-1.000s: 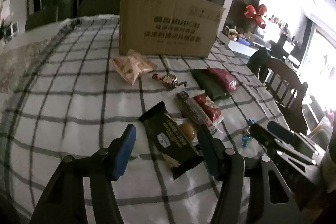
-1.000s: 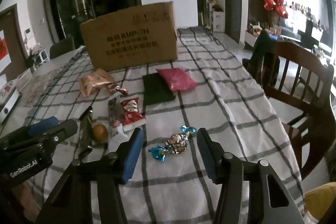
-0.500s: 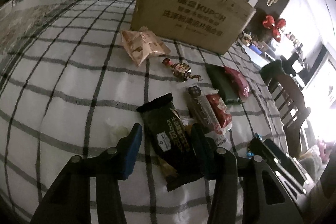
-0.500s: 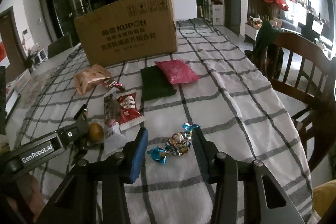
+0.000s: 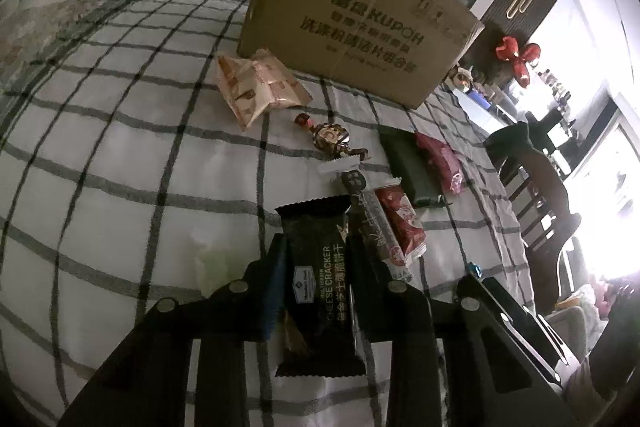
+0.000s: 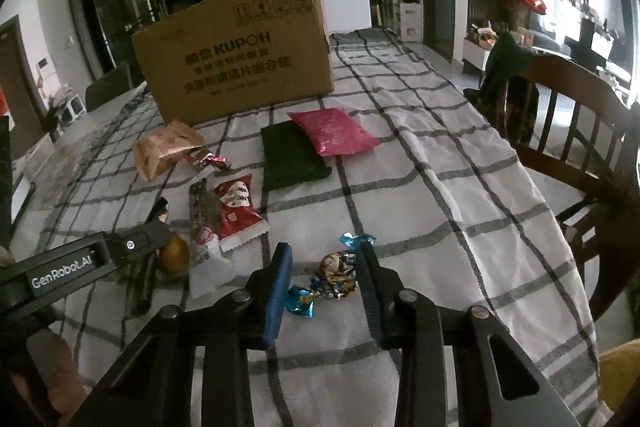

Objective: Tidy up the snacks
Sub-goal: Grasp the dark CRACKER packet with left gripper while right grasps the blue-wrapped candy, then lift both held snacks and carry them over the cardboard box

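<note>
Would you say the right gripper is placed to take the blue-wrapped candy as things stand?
Probably yes. The right gripper is open with the blue-wrapped candy lying on the checked tablecloth between its fingers, and nothing blocks it; the red snack packet lies off to the left.

We've got our left gripper [image 5: 316, 267] clamped on both sides of the black cheese cracker pack [image 5: 318, 283]. Just right of it sits a red snack packet [image 5: 400, 223]; the cardboard box [image 5: 356, 31] stands far ahead.
</note>
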Action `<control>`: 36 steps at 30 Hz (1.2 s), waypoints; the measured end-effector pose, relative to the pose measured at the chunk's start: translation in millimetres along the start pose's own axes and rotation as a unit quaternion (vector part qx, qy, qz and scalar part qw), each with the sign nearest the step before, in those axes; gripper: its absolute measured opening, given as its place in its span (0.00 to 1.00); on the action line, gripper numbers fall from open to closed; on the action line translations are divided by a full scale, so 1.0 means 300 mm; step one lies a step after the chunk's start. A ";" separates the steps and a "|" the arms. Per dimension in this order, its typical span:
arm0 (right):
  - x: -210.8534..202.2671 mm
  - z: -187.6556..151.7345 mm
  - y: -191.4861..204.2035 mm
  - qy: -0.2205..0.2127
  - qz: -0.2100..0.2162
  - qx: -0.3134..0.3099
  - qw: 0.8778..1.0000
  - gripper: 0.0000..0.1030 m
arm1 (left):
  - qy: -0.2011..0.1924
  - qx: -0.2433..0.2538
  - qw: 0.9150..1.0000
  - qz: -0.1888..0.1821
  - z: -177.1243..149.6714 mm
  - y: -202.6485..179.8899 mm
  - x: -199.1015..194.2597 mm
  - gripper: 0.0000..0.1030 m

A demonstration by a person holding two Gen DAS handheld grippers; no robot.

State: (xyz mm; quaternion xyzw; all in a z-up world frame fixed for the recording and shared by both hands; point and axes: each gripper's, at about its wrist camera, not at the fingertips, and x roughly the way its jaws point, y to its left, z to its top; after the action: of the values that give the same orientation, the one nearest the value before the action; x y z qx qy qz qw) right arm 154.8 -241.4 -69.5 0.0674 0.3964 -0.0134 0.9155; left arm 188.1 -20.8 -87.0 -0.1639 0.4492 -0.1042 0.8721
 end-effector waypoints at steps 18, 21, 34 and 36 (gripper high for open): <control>-0.077 0.031 0.035 -0.033 0.024 -0.031 0.999 0.24 | -0.031 0.067 0.997 0.018 -0.007 -0.041 -0.086 0.29; -0.112 0.054 0.048 -0.048 0.037 -0.037 0.998 0.24 | -0.046 0.083 0.995 0.019 0.002 -0.058 -0.124 0.29; -0.202 0.176 0.104 -0.078 0.073 -0.052 0.993 0.24 | -0.104 0.129 0.986 0.016 0.118 -0.120 -0.259 0.29; -0.205 0.210 0.110 -0.084 0.078 -0.055 0.992 0.24 | -0.115 0.136 0.984 0.018 0.143 -0.130 -0.272 0.29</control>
State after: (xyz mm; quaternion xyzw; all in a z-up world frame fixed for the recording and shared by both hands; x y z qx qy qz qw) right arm 160.6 -219.1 21.6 0.0465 0.3116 0.0747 0.9461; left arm 174.9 -21.7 12.3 -0.0467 0.3308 -0.1291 0.9336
